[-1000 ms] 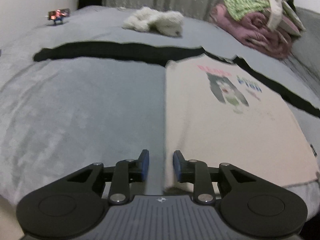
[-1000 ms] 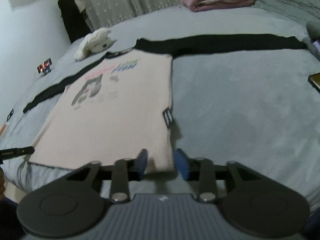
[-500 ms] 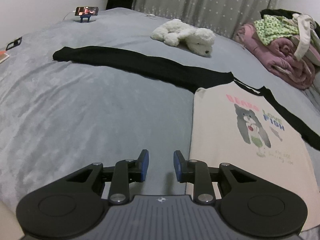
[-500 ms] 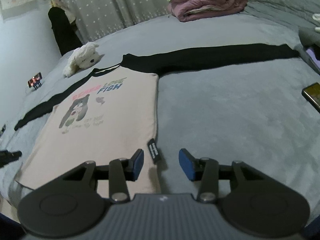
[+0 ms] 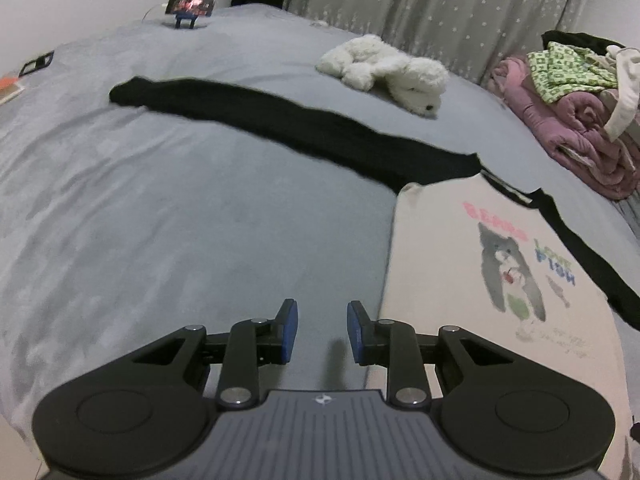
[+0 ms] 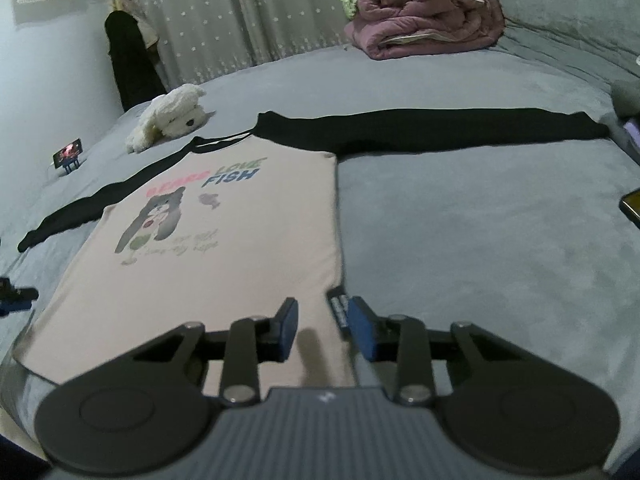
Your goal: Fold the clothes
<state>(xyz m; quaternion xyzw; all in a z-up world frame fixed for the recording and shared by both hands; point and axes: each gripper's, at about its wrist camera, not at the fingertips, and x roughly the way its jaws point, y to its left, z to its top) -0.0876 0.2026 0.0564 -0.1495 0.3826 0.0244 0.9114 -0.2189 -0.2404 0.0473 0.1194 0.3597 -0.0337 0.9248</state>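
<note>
Shirt (image 6: pixel 224 256) lies flat on the grey bed (image 6: pixel 480 240), front up, cream body w/ bear print and "LOVE FISH" lettering. Both black sleeves are spread out straight: left sleeve (image 5: pixel 288 120) runs across the bed toward the far left in the left wrist view, right sleeve (image 6: pixel 460 128) stretches away to the right in the right wrist view. A small black side tag (image 6: pixel 340 308) sticks out at the shirt's right edge near the hem.

Left tool (image 5: pixel 322 332) hovers over bare bedding just beside the shirt's left side edge; its right finger sits at or over that edge, but whether it touches can't be told. Jaws stand a little apart, nothing between them, only blanket showing through the gap.

Right tool (image 6: pixel 322 330) is over the shirt's lower right corner. Jaws have just been closing but a gap remains; cream fabric and the tag are seen through it, lying flat on the bed, not pinched between the pads.

Elsewhere on the bed: white plush dog (image 5: pixel 384 72) beyond the left sleeve, phone on a stand (image 5: pixel 188 10) far corner, pile of pink blanket and clothes (image 6: pixel 424 24) by the curtain (image 5: pixel 440 12). Another phone (image 6: pixel 632 210) at the right border of the right wrist view.
</note>
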